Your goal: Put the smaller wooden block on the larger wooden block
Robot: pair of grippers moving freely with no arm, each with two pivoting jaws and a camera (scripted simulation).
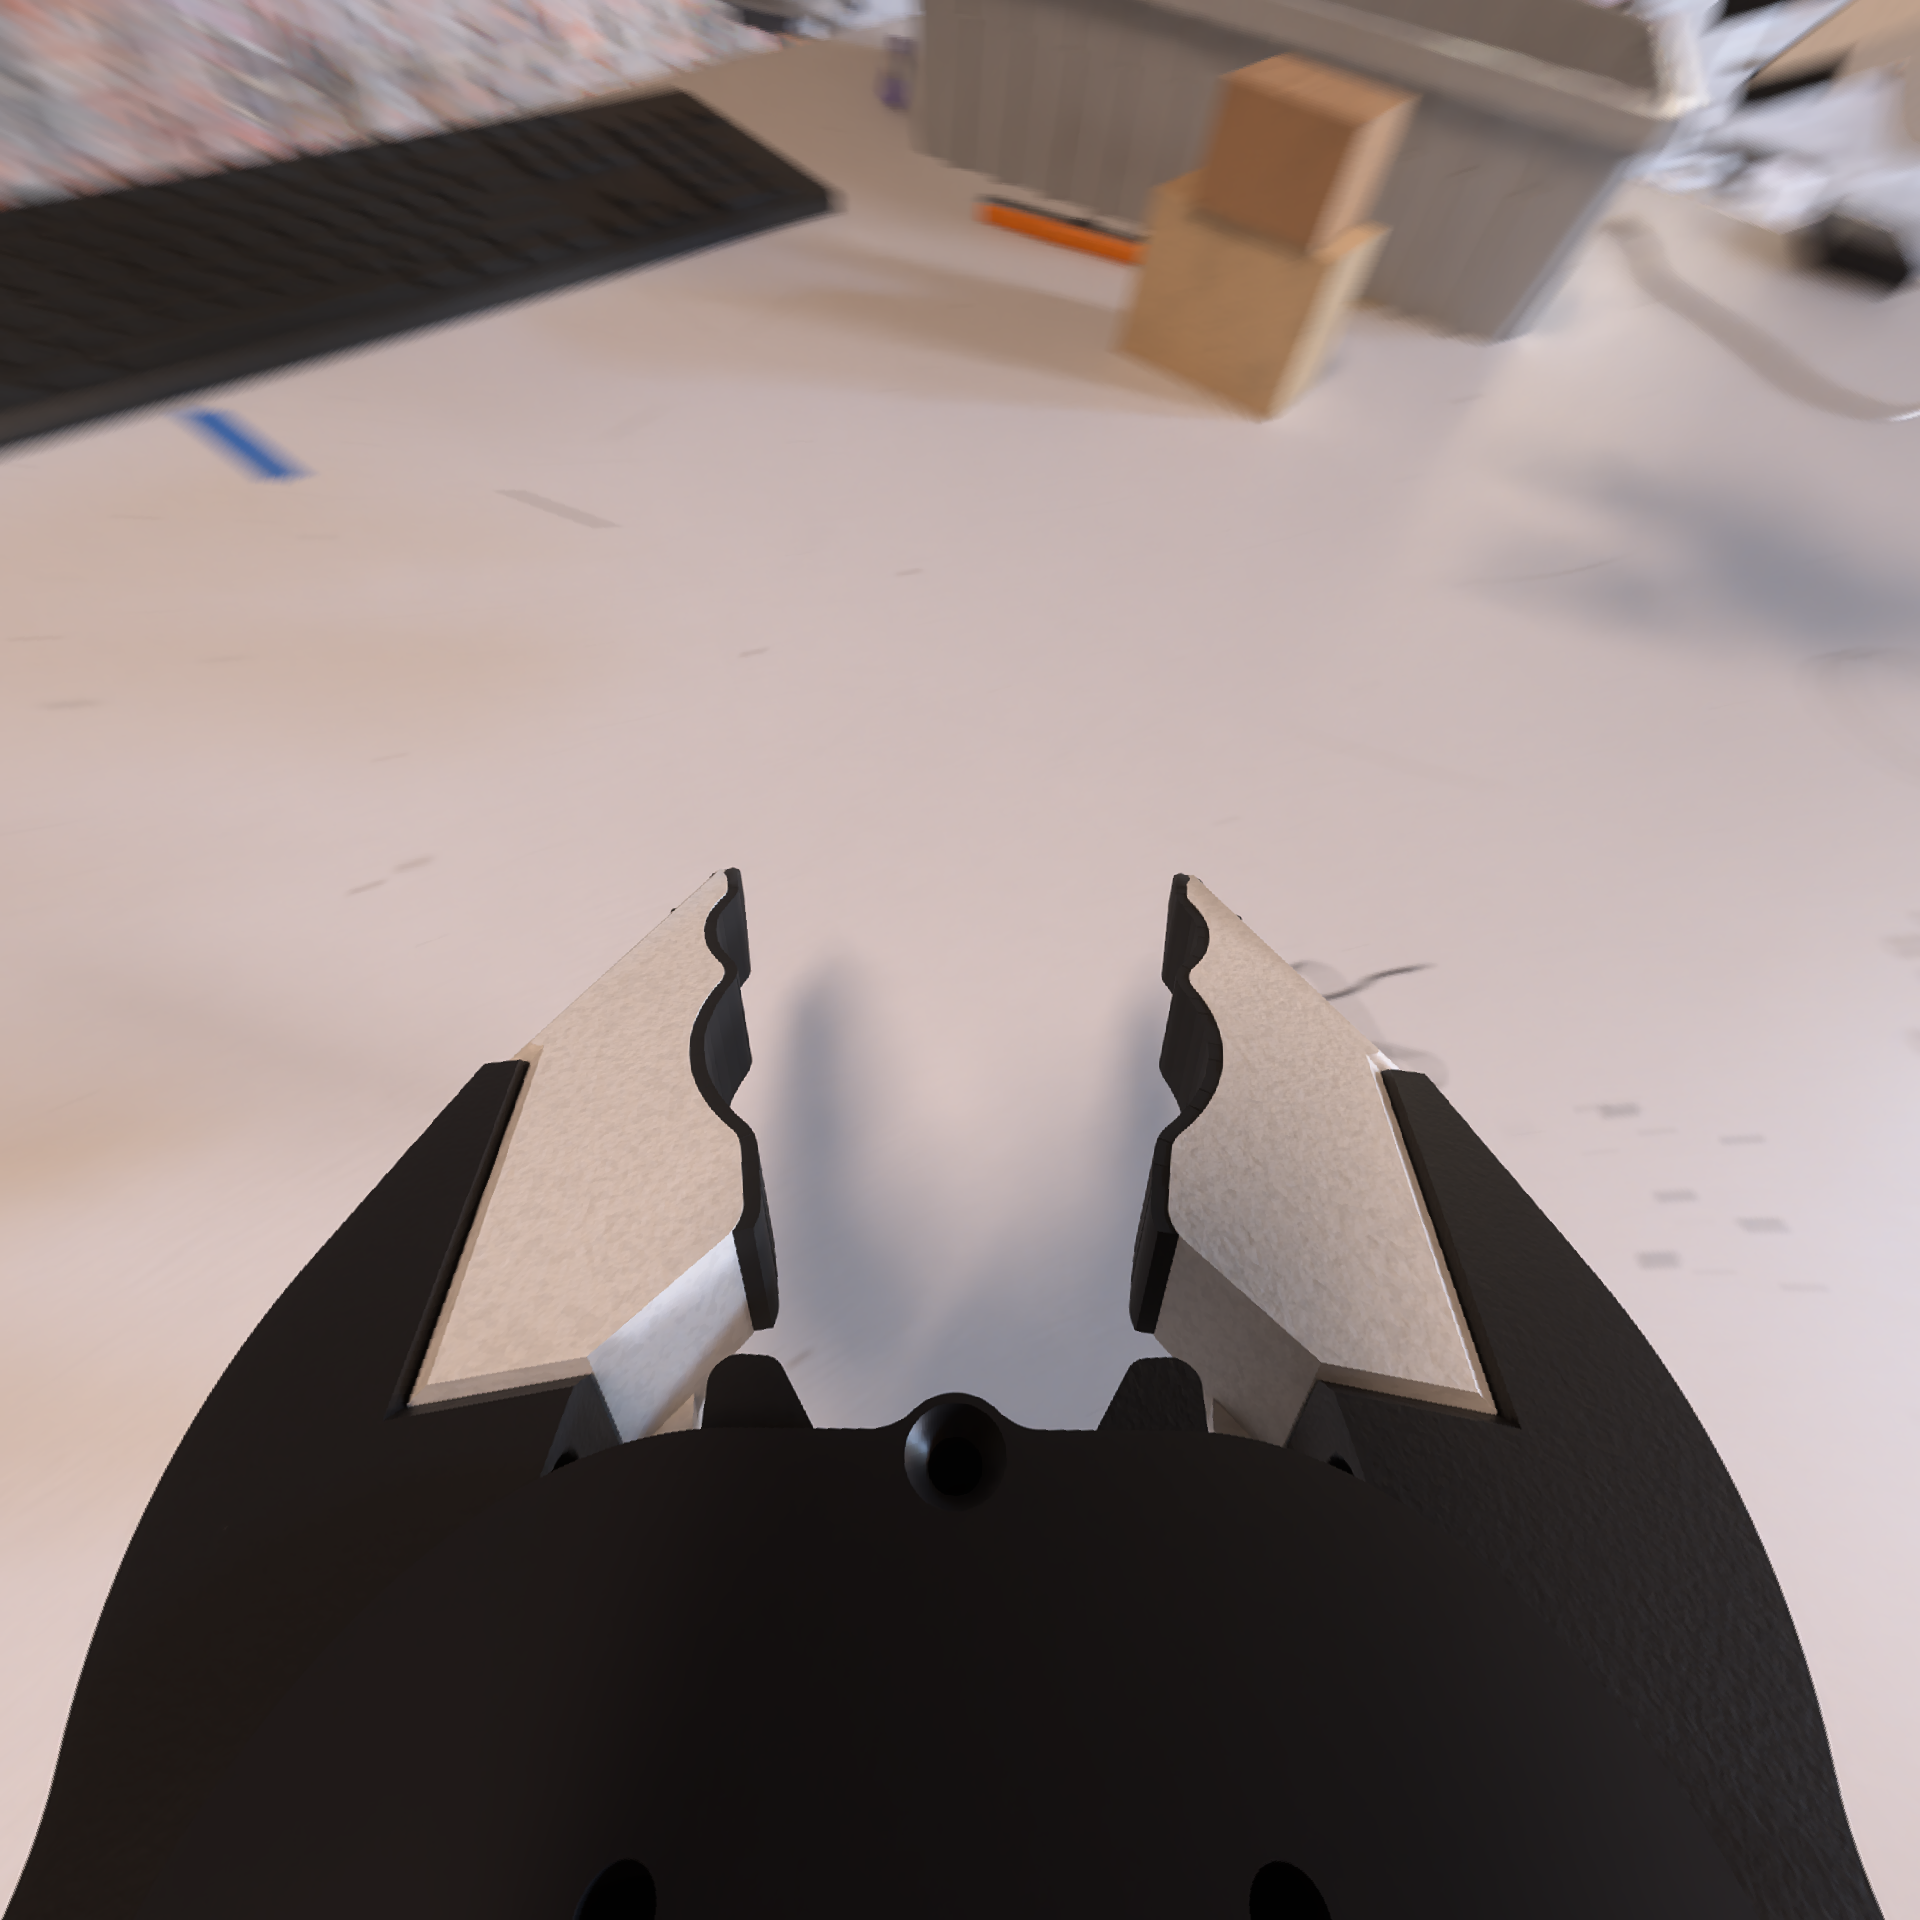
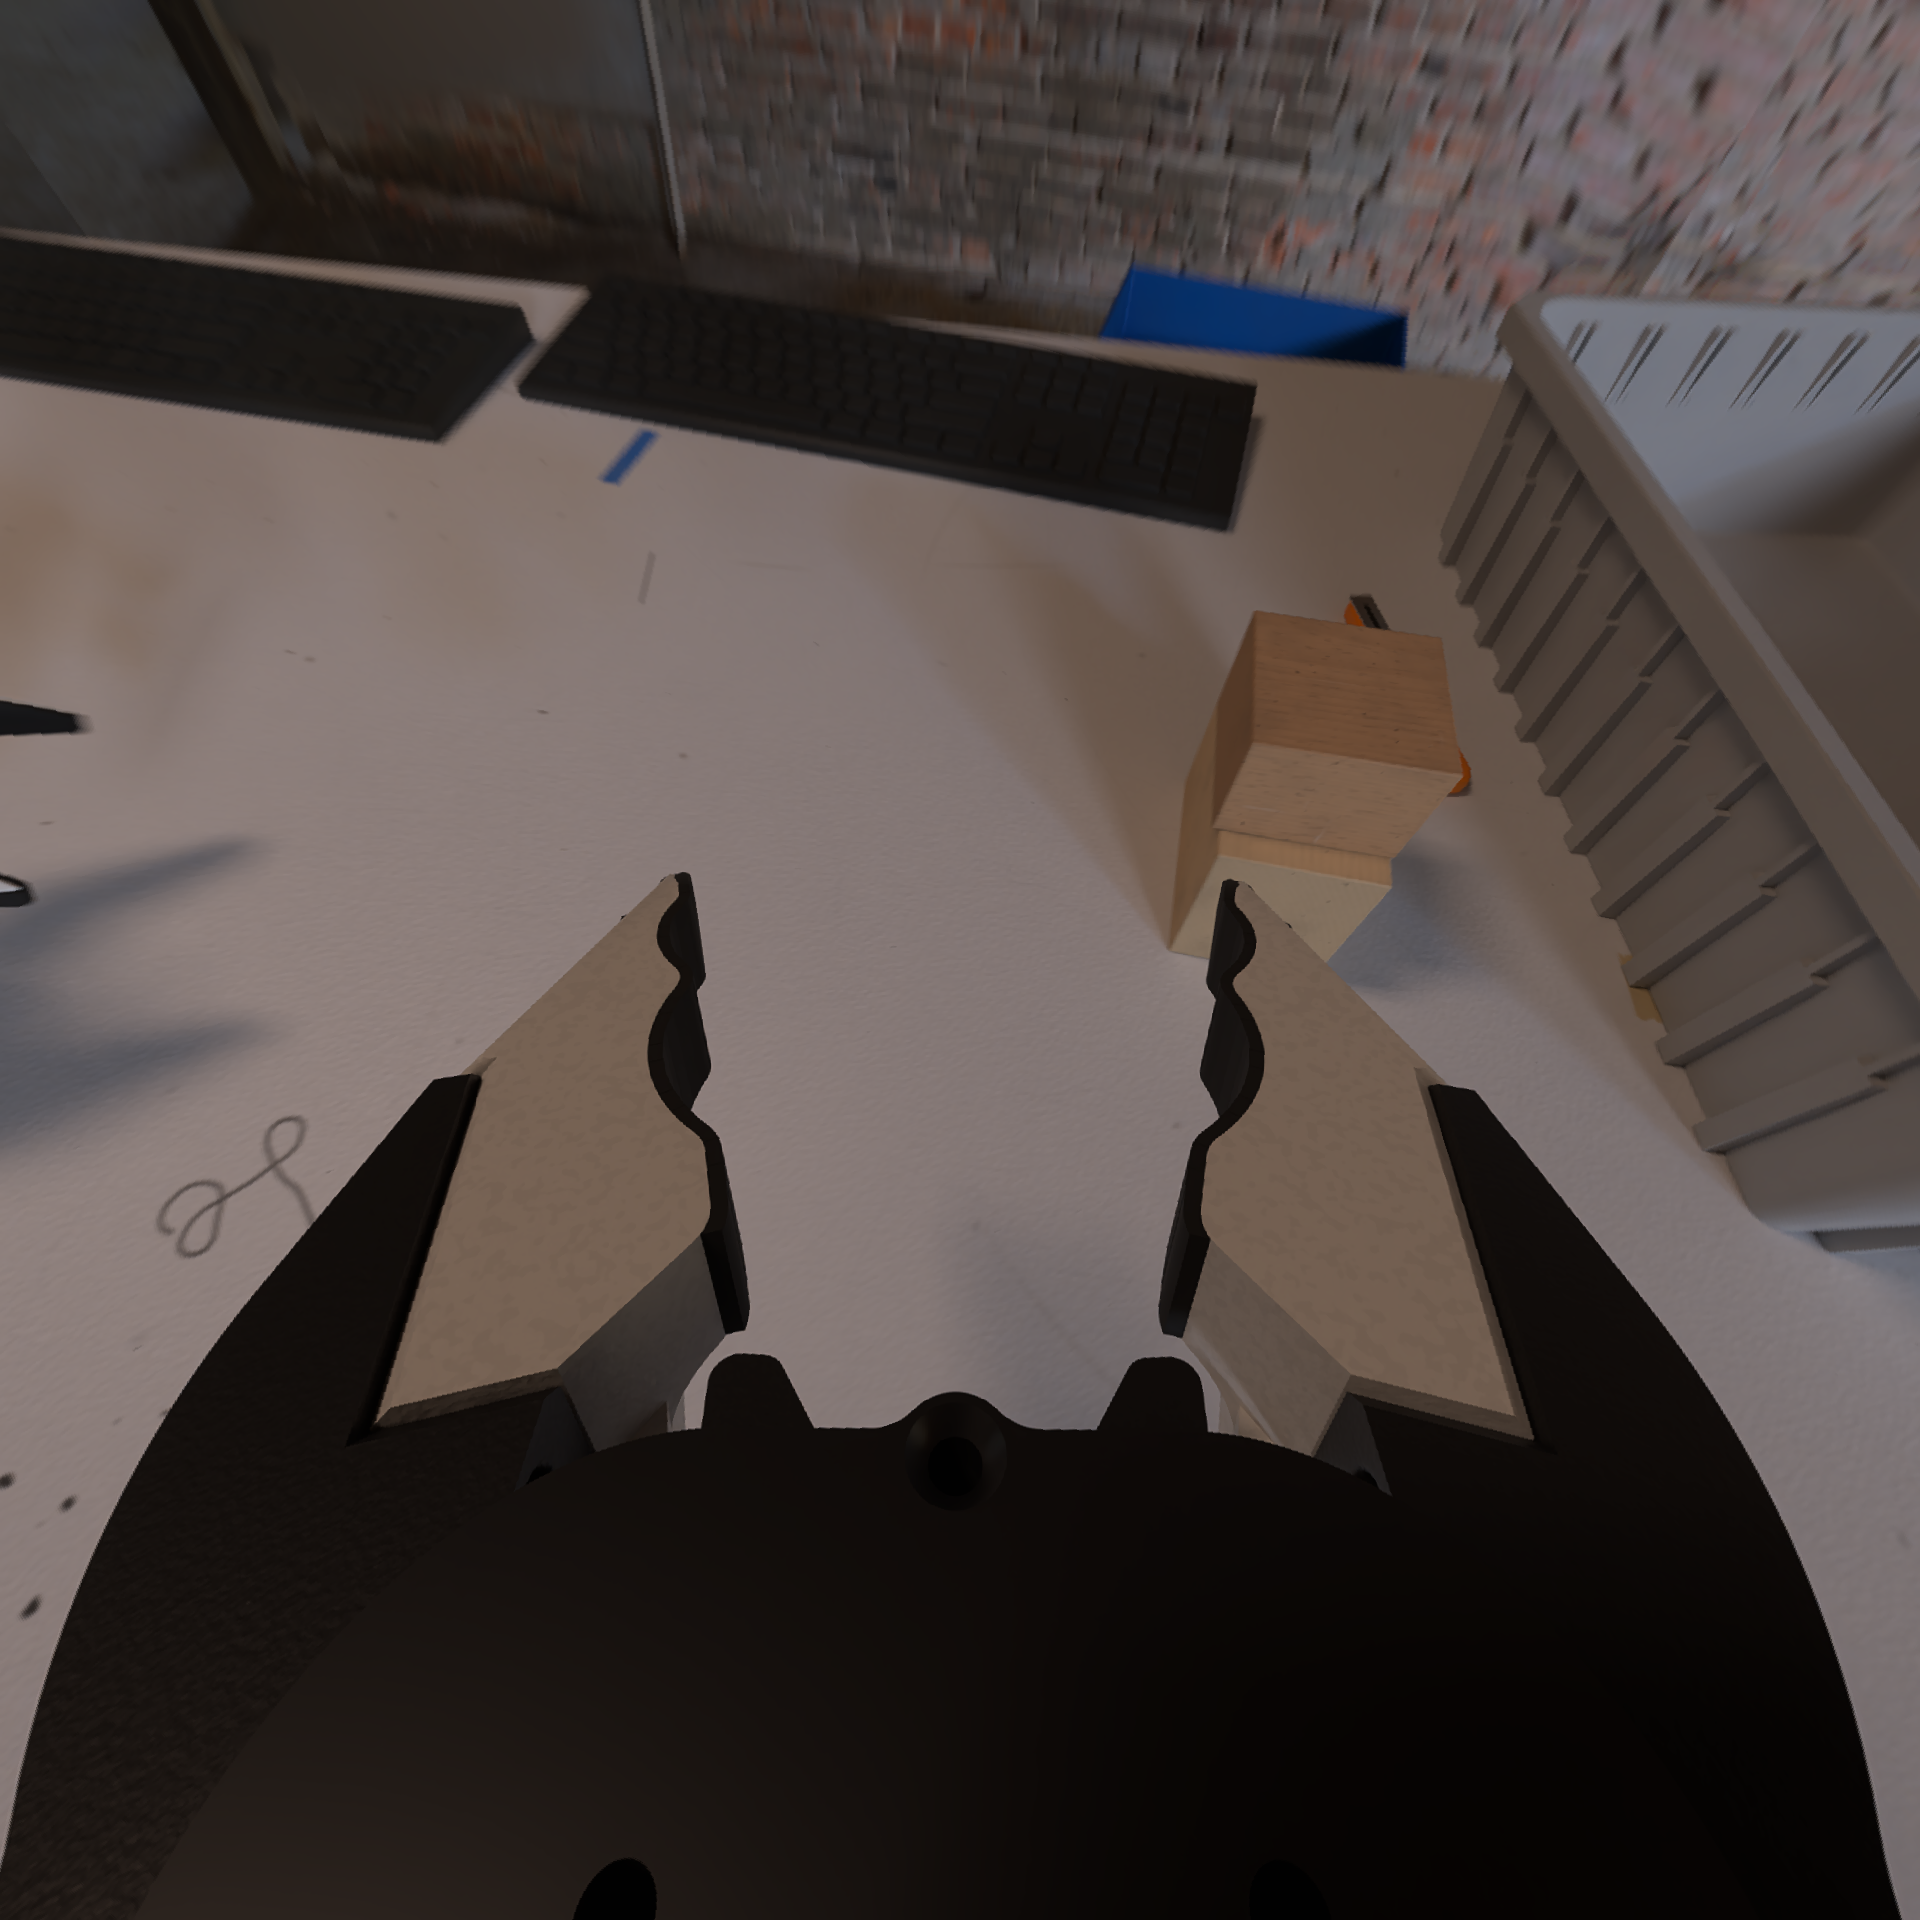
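With the smaller wooden block point(image 2: 1340, 743) seated on the larger wooden block point(image 2: 1283, 904), the empty, spread-jawed right gripper point(image 2: 956, 883) and left gripper point(image 1: 956, 878) should steer clear of the stack.

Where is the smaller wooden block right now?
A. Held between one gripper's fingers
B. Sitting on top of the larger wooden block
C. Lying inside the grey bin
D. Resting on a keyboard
B: the smaller wooden block sits on the larger wooden block beside the grey bin, while the left gripper and right gripper are both open and empty.
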